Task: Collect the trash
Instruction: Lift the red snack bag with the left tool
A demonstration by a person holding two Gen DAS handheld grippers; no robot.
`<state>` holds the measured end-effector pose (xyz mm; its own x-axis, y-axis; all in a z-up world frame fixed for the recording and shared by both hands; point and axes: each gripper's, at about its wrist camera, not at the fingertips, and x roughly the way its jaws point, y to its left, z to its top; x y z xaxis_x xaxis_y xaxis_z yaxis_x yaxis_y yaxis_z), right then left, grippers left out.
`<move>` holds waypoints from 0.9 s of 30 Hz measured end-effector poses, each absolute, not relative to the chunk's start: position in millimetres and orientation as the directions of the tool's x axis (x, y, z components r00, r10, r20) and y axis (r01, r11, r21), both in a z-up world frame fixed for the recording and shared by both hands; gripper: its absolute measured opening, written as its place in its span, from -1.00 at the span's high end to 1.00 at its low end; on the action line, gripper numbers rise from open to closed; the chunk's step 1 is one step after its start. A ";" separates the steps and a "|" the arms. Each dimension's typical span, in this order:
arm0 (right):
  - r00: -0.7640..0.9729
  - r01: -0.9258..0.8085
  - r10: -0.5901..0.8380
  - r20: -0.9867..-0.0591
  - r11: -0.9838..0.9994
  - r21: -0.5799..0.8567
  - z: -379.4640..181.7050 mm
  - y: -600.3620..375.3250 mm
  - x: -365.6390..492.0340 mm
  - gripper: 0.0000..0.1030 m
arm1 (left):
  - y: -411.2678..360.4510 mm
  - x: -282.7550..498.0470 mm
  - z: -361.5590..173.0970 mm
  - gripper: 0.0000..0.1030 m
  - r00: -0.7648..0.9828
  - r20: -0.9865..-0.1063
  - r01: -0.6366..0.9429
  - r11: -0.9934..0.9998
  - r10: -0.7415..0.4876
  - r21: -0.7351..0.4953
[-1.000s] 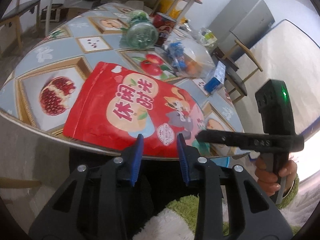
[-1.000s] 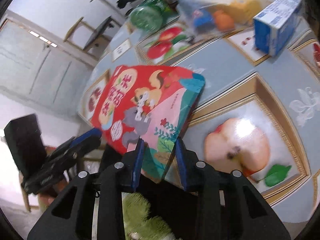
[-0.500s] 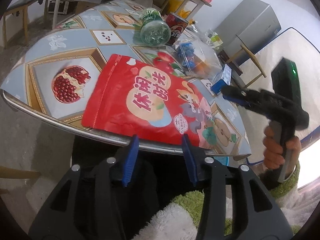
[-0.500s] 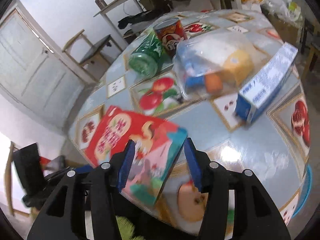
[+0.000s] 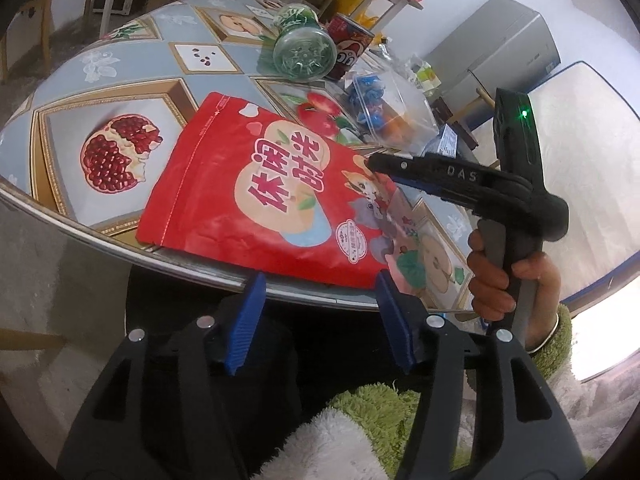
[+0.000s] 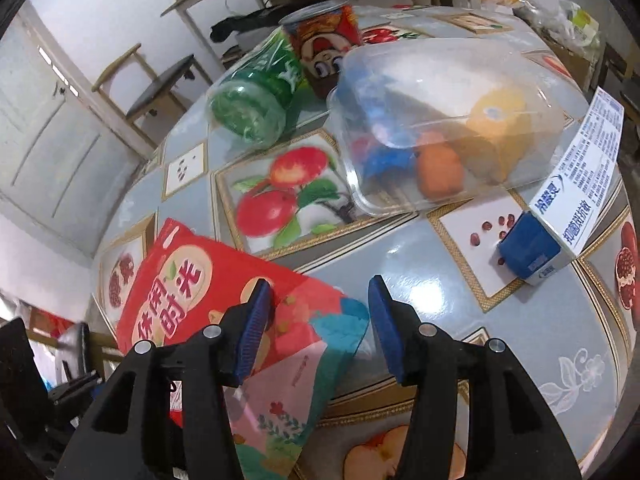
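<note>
A red snack bag [image 5: 264, 200] lies flat at the near edge of the fruit-patterned table [image 5: 120, 92], one corner jutting over the rim. My left gripper [image 5: 320, 280] sits just below that rim in front of the bag; its jaws are opening and nothing is between them. My right gripper [image 6: 319, 284] hovers open over the bag's [image 6: 192, 292] teal corner without touching it. In the left wrist view its fingers [image 5: 440, 176] reach in from the right over the bag's far end, held by a hand.
A green bottle [image 6: 256, 100] lies on its side beside a red can [image 6: 324, 40]. A clear plastic box [image 6: 440, 120] holds blue and orange items. A blue-and-white carton [image 6: 560, 220] lies at the right. Chairs, shelves and a door surround the table.
Both grippers' jaws have widened. The right gripper swung from the table's near edge to above the bag's corner, facing the box. The left gripper stayed at the rim.
</note>
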<state>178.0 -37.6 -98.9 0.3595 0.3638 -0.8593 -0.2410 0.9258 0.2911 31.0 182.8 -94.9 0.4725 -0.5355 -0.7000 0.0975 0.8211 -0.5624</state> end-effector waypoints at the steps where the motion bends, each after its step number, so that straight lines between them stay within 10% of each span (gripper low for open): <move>1: 0.352 -0.247 0.362 -0.863 0.925 0.288 -99.2 -35.6 176.0 0.09 | 184.5 30.7 -95.2 -0.05 0.474 -0.696 0.092 0.817 -0.539 -0.569; 22: 0.285 -0.326 0.371 -0.884 0.905 0.274 -95.0 -19.7 110.9 0.40 | 225.5 31.7 -106.6 -0.01 0.547 -0.451 -0.031 0.521 -0.705 -0.853; 27: 0.287 -0.324 0.377 -0.881 0.903 0.281 -94.5 -20.2 109.6 0.40 | 211.0 36.1 -106.0 0.12 0.519 -0.526 -0.036 0.598 -0.674 -0.801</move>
<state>109.6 -20.2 -94.5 0.2872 0.3767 -0.8807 -0.3237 0.9035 0.2809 36.1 211.0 -106.0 0.5187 -0.6737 -0.5264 -0.0364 0.5977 -0.8009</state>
